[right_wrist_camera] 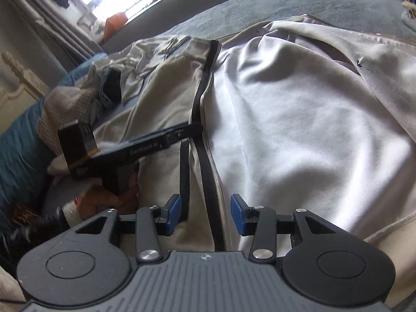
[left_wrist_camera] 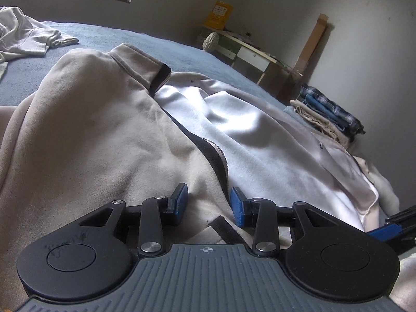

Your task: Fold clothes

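— Where's the jacket from your grippers?

— The beige zip jacket [left_wrist_camera: 109,135] lies open on the blue bedspread [left_wrist_camera: 109,36], its pale lining up. My left gripper [left_wrist_camera: 209,205] sits over the hem, jaws apart, gripping nothing; the black zipper edge [left_wrist_camera: 208,150] runs off toward 12 o'clock between the pads.

— And the right?

— My right gripper [right_wrist_camera: 205,214] is released too, zipper tape [right_wrist_camera: 205,156] between its blue pads [right_wrist_camera: 237,214], untouched. The left gripper shows at 10 o'clock there.

— Anything else?

— Folded clothes [left_wrist_camera: 330,114] at 2 o'clock.
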`<state>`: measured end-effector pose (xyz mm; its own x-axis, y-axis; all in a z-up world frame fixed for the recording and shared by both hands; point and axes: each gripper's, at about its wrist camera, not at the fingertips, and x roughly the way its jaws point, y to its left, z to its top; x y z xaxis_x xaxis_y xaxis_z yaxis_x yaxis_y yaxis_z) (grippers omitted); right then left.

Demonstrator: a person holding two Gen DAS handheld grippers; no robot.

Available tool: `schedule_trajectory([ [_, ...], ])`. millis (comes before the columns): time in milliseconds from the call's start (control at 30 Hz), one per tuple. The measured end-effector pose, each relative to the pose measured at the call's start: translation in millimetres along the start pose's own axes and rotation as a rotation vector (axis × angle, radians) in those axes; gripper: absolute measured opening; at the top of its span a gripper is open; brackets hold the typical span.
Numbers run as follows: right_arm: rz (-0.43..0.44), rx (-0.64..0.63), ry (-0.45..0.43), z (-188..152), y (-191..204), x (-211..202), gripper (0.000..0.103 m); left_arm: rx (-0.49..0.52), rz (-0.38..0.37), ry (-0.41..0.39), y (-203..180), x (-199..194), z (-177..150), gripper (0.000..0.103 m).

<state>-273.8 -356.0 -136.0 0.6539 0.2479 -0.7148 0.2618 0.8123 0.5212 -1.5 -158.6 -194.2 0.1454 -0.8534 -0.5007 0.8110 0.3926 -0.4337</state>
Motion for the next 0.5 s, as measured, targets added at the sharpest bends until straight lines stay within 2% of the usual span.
schedule_trajectory([
  [67,0.025,0.040,0.002,10.5,-7.3,12.9,0.045,-0.001,-0.001,0.000,-0.4,0.1,-0.1,0.036],
  [167,0.018,0.069,0.028,20.6,-14.4,36.9,0.044,-0.014,-0.009,-0.001,1.6,0.1,-0.1,0.036],
  [300,0.087,0.137,0.110,21.6,-25.4,68.3,0.040,-0.026,-0.020,-0.006,4.1,-0.4,-1.3,0.036],
  [333,0.086,0.135,0.116,20.5,-25.0,71.6,0.037,-0.028,-0.022,-0.007,4.7,-0.4,-1.6,0.036],
  [367,0.076,0.132,0.111,19.5,-24.0,72.7,0.025,-0.031,-0.025,-0.009,5.3,-0.4,-1.8,0.036],
  [433,0.073,0.130,0.085,18.5,-22.4,69.3,0.016,-0.035,-0.031,-0.012,6.4,-0.6,-1.9,0.036],
  [500,0.074,0.118,0.052,17.3,-19.1,62.1,0.014,-0.044,-0.039,-0.014,7.8,-0.8,-1.5,0.036],
])
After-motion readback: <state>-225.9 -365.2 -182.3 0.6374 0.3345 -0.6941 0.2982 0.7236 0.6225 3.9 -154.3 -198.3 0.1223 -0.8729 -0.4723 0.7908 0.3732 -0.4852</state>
